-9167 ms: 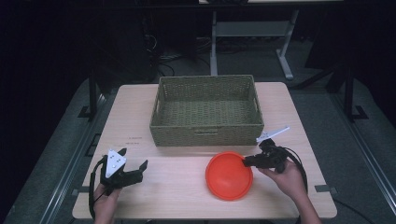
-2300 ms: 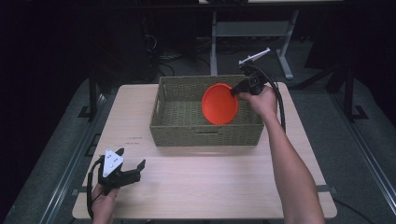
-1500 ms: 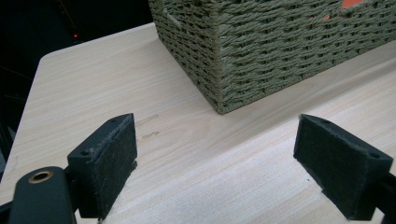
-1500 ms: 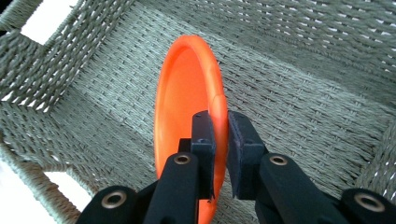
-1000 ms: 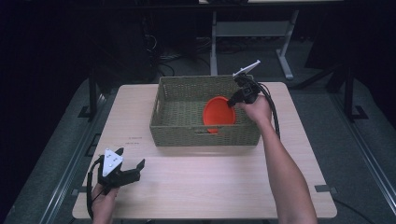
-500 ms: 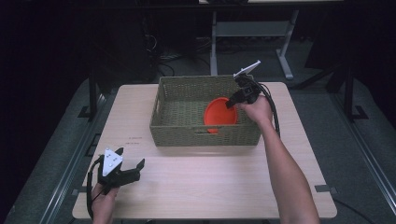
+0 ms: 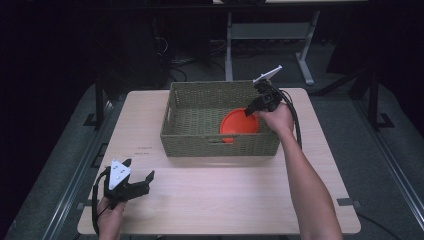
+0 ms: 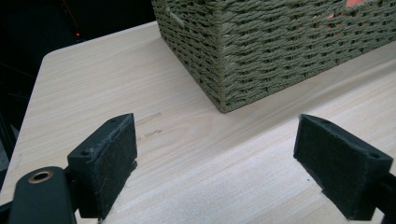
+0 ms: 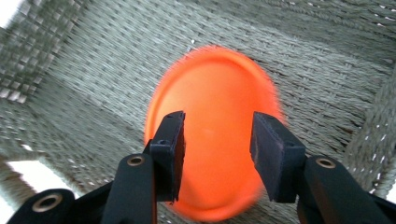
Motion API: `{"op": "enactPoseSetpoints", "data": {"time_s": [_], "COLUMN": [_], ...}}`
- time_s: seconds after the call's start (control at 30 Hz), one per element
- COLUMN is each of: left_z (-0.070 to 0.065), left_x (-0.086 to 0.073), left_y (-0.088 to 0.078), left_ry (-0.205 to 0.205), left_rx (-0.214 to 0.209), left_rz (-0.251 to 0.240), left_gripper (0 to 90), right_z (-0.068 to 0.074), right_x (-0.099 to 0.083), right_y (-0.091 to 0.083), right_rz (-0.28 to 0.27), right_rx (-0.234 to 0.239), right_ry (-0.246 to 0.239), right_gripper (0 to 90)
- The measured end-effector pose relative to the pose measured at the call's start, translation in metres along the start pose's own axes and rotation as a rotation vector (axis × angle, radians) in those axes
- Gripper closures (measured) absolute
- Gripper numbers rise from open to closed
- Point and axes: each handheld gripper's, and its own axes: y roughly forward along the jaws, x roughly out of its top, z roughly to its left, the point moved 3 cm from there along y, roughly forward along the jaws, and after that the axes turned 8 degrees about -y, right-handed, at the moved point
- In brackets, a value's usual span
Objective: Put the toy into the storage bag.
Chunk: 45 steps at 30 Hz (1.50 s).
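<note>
An orange plate (image 7: 239, 125) lies inside the woven green basket (image 7: 200, 145), towards its right end. My right gripper (image 7: 251, 111) hovers over the basket's right rim, pointing down at the plate. In the right gripper view its jaws (image 9: 218, 119) stand apart and have just been opening. The blurred plate (image 9: 210, 74) sits beyond them, with neither pad pressing on it. My left gripper (image 7: 140, 169) rests at the table's near left corner. Its jaws (image 8: 215, 140) are wide open over bare wood, with nothing between them.
The basket stands at the back middle of the light wooden table (image 7: 225, 195), and its near corner (image 8: 224, 93) is a short way ahead of the left jaws. Metal table legs (image 7: 230, 40) and cables stand on the dark floor behind.
The right gripper carried the plate from the table into the basket and lowered it. In the last second its jaws parted and let the plate go. The left gripper stayed put.
</note>
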Motion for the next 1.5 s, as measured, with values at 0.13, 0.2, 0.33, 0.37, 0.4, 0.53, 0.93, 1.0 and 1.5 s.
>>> {"op": "enactPoseSetpoints", "data": {"time_s": [0.13,0.2,0.33,0.37,0.4,0.53,0.93,1.0,1.5], "left_z": [-0.001,-0.001,-0.001,-0.002,-0.002,-0.001,-0.001,-0.001,-0.001], "left_x": [0.000,0.000,0.000,0.000,0.000,0.000,0.000,0.000,0.000], "left_y": [0.000,0.001,0.001,0.001,0.000,-0.001,0.000,0.000,0.000], "left_ry": [0.010,0.010,0.006,0.005,0.008,-0.001,0.002,0.003,0.006], "left_rx": [-0.004,-0.005,-0.004,-0.004,-0.006,-0.001,-0.003,-0.002,-0.004], "left_rz": [0.003,0.003,0.002,0.001,0.003,0.000,-0.002,0.003,0.001], "left_gripper": [12.8,12.9,12.8,12.8,12.8,12.8,12.8,12.8,12.8], "right_z": [0.000,-0.001,-0.002,-0.003,-0.003,-0.004,0.005,0.006,0.011], "right_x": [-0.002,-0.003,-0.007,-0.008,-0.008,-0.012,-0.019,-0.021,-0.035], "right_y": [-0.005,-0.007,-0.009,-0.010,-0.010,-0.012,-0.027,-0.030,-0.060], "right_rz": [-0.008,-0.019,-0.041,-0.043,-0.045,-0.056,-0.071,-0.083,-0.148], "right_rx": [0.015,0.023,0.064,0.076,0.084,0.124,0.201,0.212,0.300], "right_ry": [-0.004,-0.002,0.015,0.018,0.015,0.027,-0.024,-0.021,-0.038], "right_gripper": [53.1,51.7,49.0,48.5,47.7,44.2,35.5,32.9,28.4]}}
